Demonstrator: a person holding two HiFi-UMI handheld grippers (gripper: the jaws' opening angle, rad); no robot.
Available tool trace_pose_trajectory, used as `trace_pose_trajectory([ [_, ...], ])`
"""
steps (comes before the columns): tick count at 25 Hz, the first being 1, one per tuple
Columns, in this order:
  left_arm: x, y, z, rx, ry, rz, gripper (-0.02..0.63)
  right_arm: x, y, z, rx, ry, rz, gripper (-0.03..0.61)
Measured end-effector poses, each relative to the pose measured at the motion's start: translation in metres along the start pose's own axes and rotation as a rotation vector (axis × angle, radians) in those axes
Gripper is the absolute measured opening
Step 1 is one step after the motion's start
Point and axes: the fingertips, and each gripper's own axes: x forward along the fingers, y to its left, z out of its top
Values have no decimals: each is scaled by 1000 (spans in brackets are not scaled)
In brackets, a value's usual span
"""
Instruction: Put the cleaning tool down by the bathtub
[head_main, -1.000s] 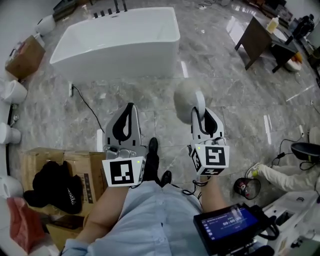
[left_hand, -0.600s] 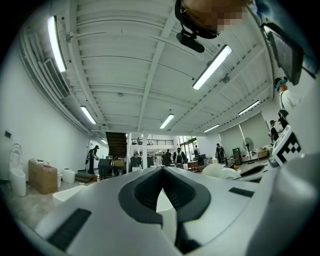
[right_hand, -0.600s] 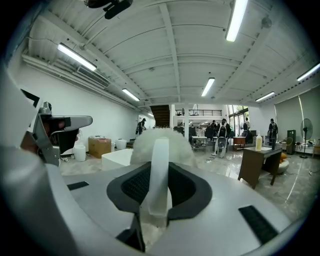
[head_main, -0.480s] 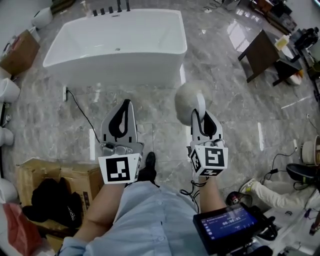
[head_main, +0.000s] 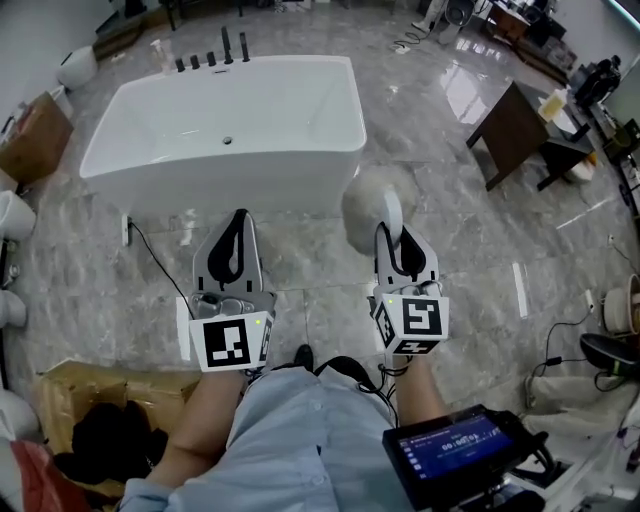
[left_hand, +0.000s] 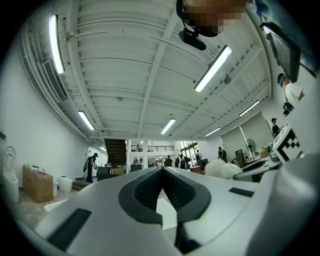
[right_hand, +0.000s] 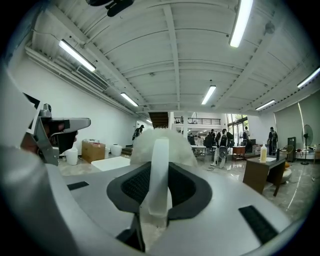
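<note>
The white bathtub (head_main: 230, 130) stands on the marble floor just ahead of both grippers. My right gripper (head_main: 392, 235) is shut on the flat white handle (right_hand: 156, 175) of the cleaning tool. The tool's fluffy white head (head_main: 365, 208) sticks out past the jaws, above the floor off the tub's near right corner. In the right gripper view the fluffy head (right_hand: 160, 142) fills the space beyond the jaw tips. My left gripper (head_main: 233, 225) is level with the right one, near the tub's front wall. Its jaws meet at the tip with nothing between them (left_hand: 161, 170).
Black tap fittings (head_main: 210, 55) line the tub's far rim. A dark wooden table (head_main: 515, 125) stands at the right. White fixtures (head_main: 15, 215) line the left wall, and a cardboard box (head_main: 90, 400) lies at the lower left. A black cable (head_main: 160, 262) runs across the floor. A screen device (head_main: 455, 455) hangs at the lower right.
The person has stepped toward the bathtub, which now lies lower and nearer in the head view. Both grippers keep the same pose, and the tool stays in the right gripper.
</note>
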Motion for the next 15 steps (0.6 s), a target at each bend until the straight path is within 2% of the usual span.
trace_pose_trajectory([
  [6,37,-14,-22,-13,34,-44,15,21,-23,-6,-1,21,-29,100],
  [15,122,-50,-66,16,114,-72,15,90,-102,-35,32,64,-50,100],
])
